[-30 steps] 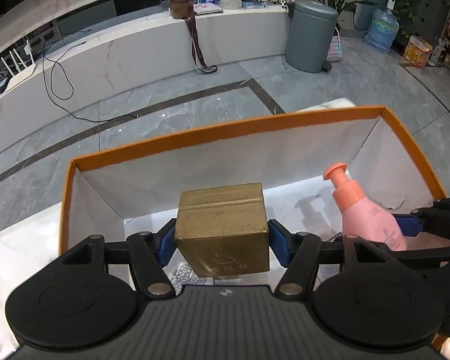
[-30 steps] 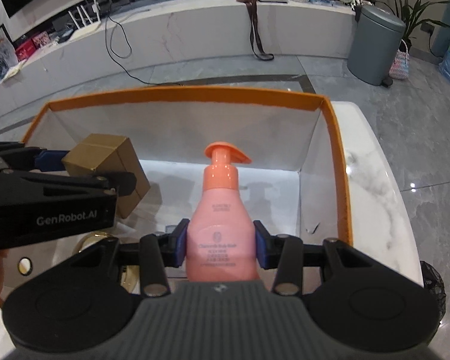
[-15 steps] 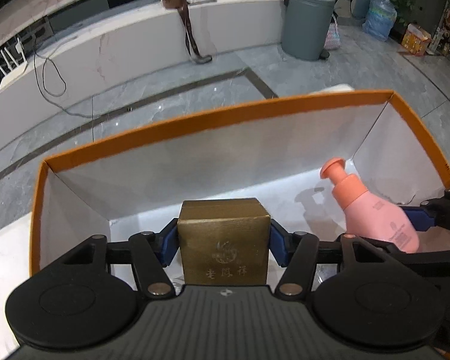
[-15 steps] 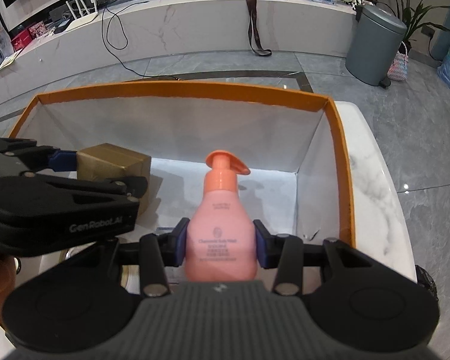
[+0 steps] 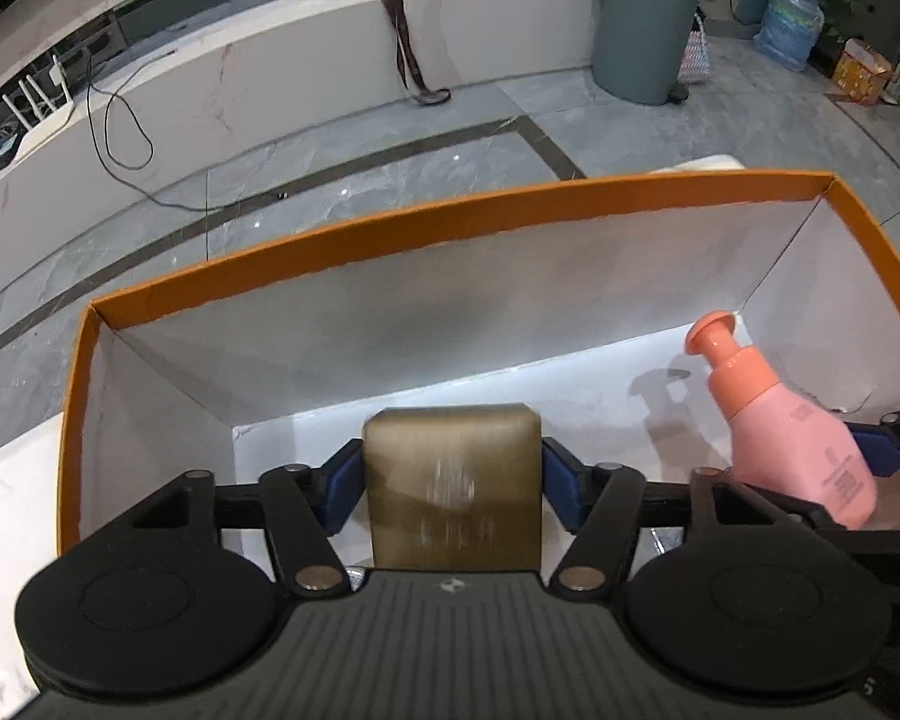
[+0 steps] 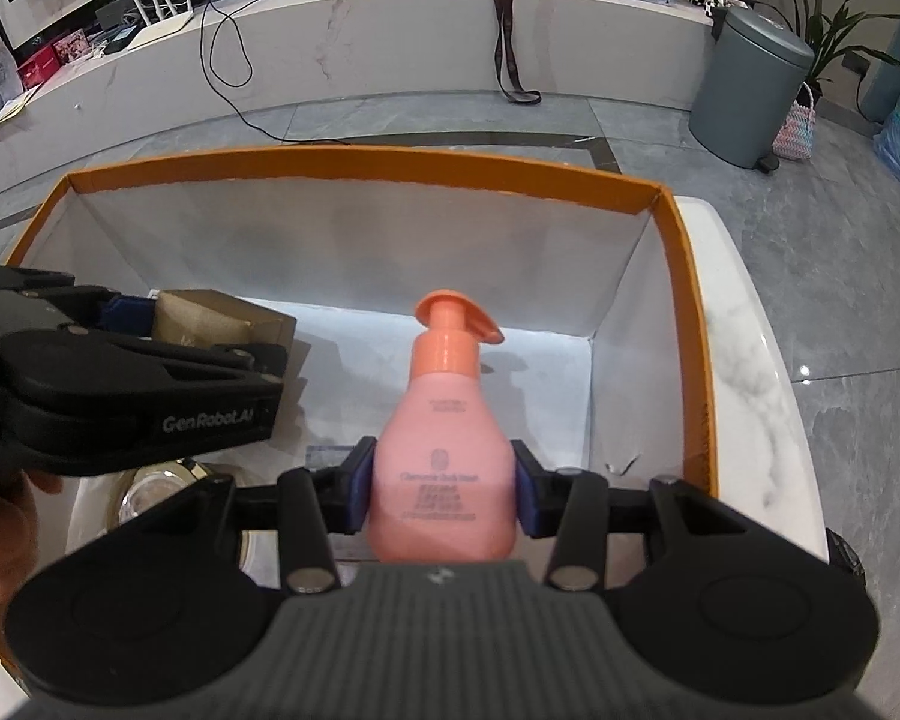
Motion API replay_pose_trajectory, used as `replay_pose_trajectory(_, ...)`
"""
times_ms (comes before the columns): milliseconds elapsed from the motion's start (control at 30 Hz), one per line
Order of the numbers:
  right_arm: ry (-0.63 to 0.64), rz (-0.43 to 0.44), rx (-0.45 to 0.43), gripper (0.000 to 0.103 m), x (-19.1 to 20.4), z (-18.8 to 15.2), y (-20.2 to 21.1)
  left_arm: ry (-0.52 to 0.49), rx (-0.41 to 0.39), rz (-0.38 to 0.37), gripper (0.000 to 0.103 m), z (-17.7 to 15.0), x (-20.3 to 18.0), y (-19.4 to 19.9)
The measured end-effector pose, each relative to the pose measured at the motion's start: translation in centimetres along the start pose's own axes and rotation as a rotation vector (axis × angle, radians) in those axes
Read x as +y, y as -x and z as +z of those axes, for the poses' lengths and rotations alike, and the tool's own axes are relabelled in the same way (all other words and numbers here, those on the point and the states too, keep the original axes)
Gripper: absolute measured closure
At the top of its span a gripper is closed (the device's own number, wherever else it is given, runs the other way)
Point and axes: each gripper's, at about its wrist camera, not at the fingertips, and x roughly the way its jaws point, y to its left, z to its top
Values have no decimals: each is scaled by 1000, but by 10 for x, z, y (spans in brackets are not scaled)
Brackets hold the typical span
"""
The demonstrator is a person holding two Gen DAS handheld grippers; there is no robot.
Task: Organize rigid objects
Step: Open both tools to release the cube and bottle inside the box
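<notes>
My left gripper [image 5: 452, 483] is clamped on the gold box [image 5: 452, 489], blue pads pressed to both its sides, held low inside the orange-rimmed box [image 5: 390, 240]. My right gripper [image 6: 444, 489] pinches the pink pump bottle [image 6: 444, 468] at its belly, upright, toward that box's right side. Both sit over the white marble bench [image 6: 750, 384].

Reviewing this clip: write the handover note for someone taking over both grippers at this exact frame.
Left gripper: shut on the gold box, held low inside the orange-rimmed box, left side.
Right gripper: shut on the pink pump bottle, upright, inside the same box, right of centre.
Done: both items carried into the box.
Left: set each down on the floor of the box, open the jaws, withdraw. Whether either already touches the floor cannot be told.
</notes>
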Motion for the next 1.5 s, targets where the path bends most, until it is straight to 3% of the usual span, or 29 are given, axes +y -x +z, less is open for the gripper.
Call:
replay_pose_trajectory(200, 0, 0, 2, 51, 3, 1, -1, 4, 10, 0, 23, -1, 2, -1)
replay_pose_trajectory(567, 9, 12, -73, 35, 7, 3, 17, 34, -15, -11, 23, 2, 8, 17)
replay_pose_trajectory(1167, -34, -7, -160, 35, -30, 1, 71, 23, -53, 7, 23, -2, -7, 52)
replay_pose_trajectory(1500, -32, 9, -204, 35, -35, -9, 106, 33, -116, 0, 23, -15, -22, 100)
